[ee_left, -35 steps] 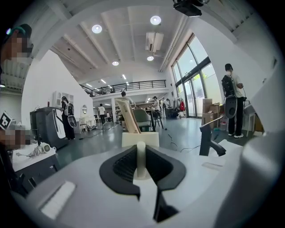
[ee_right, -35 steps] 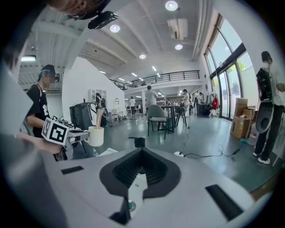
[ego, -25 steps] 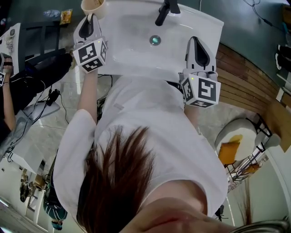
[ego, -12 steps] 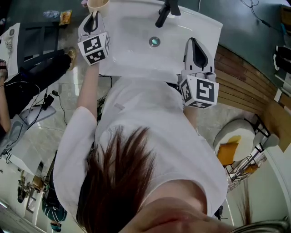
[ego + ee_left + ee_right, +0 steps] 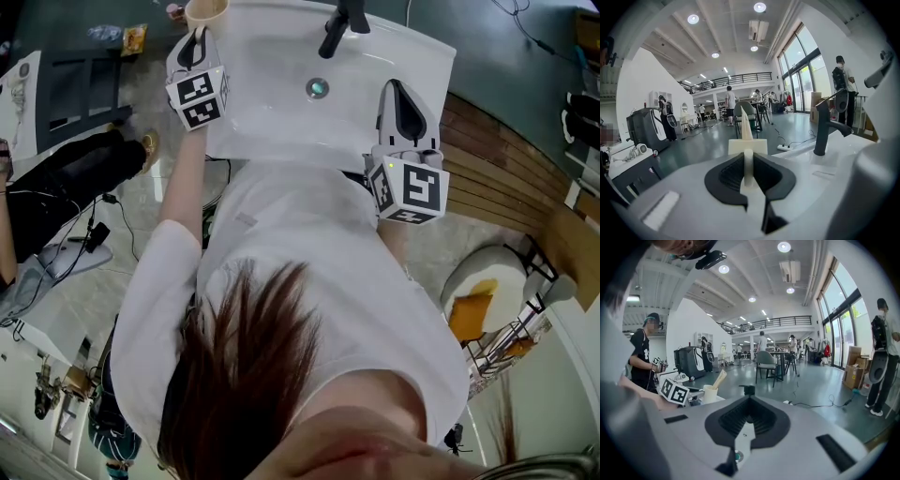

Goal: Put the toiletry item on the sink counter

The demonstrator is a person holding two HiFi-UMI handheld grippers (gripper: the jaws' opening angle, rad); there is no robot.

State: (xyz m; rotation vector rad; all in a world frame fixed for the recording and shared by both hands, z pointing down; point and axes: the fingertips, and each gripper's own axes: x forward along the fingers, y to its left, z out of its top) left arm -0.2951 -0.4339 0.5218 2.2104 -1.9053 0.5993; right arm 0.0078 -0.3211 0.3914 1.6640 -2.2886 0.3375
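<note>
A cream cup (image 5: 206,11) with a pale stick-like toiletry item (image 5: 745,126) standing in it hangs at the far left corner of the white sink (image 5: 412,56). My left gripper (image 5: 194,37) is shut on the cup's handle (image 5: 748,165); the cup body (image 5: 747,146) shows just beyond the jaws. In the right gripper view the cup (image 5: 710,393) stands beside the left gripper's marker cube (image 5: 675,391). My right gripper (image 5: 398,86) is shut and empty, hanging over the sink's near right part with the drain (image 5: 736,455) below it.
A black faucet (image 5: 337,23) stands at the back of the basin, right of the cup, and the drain (image 5: 319,86) lies mid-basin. A person in black (image 5: 84,169) sits at the left. A wire rack with an orange item (image 5: 487,309) stands at the right.
My left gripper has carried the cup farther away and slightly right, toward the sink's back left corner. The right gripper has barely moved. The person at left has drawn back.
</note>
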